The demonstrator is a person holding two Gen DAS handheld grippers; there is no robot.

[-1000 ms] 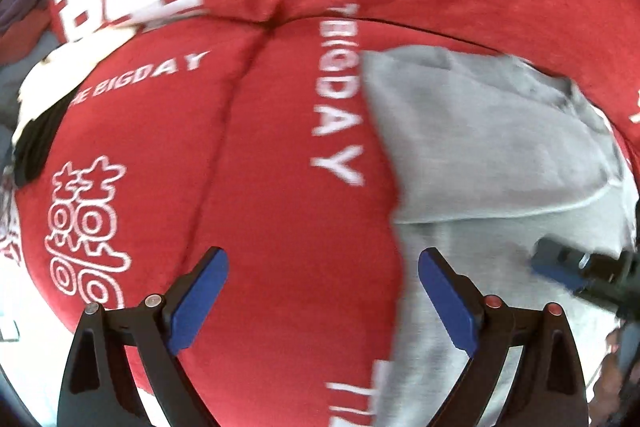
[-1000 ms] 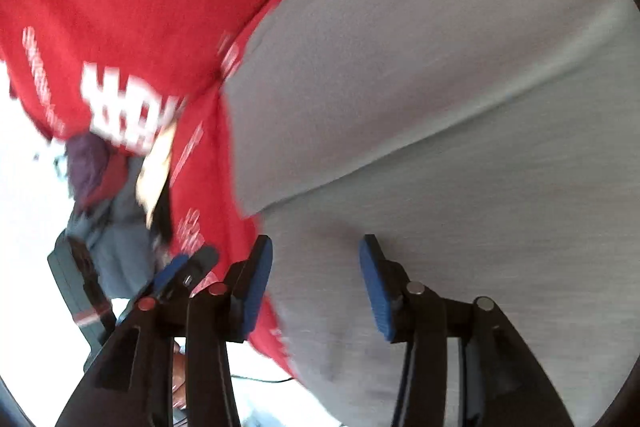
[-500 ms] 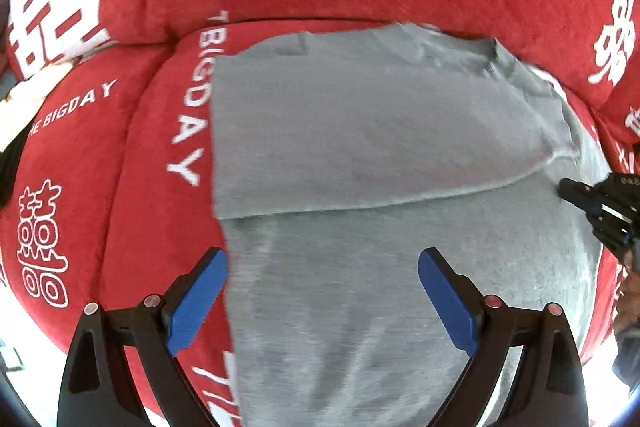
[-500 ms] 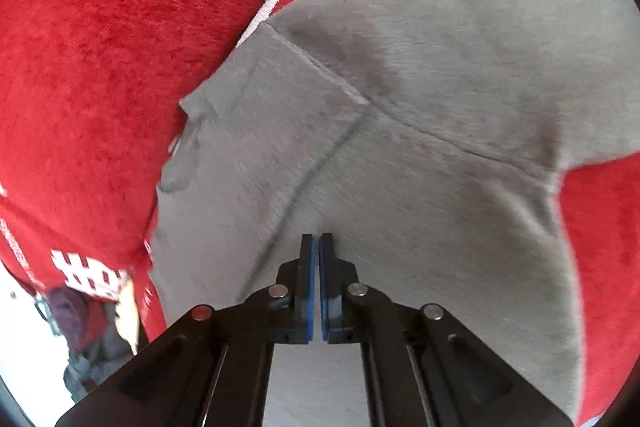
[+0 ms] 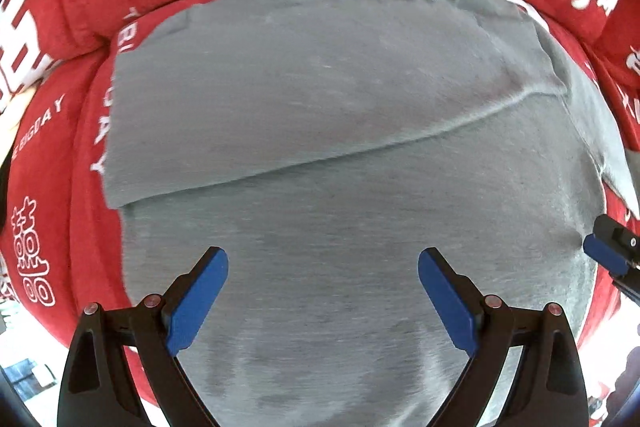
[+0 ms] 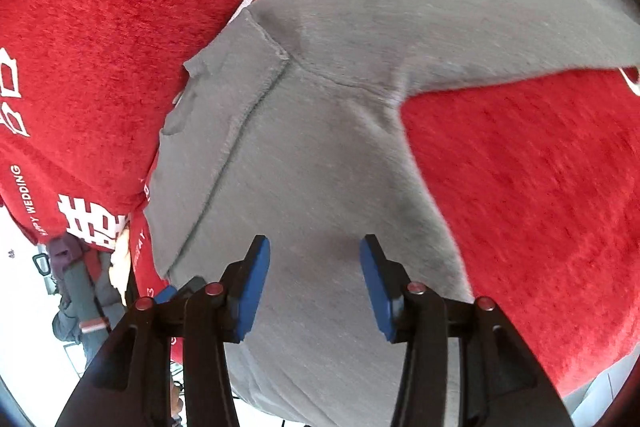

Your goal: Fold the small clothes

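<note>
A grey sweatshirt (image 5: 320,107) lies spread on a red sofa cushion (image 5: 48,147), with one sleeve folded across its body. My left gripper (image 5: 323,283) is open and empty, hovering over the shirt's lower middle. My right gripper (image 6: 315,275) is open and empty over the shirt's body near the armpit; the other sleeve (image 6: 460,7) stretches away to the upper right. The right gripper's blue pad also shows at the right edge of the left wrist view (image 5: 604,253).
The red sofa (image 6: 100,27) has white printed lettering and a backrest behind the shirt. A pile of dark clothes and a bag (image 6: 76,287) lies off the sofa's left end. The bare red seat (image 6: 540,207) lies to the right of the shirt.
My right gripper was shut half a second ago and is now open. My left gripper has moved right, from over the red cushion to over the shirt's middle.
</note>
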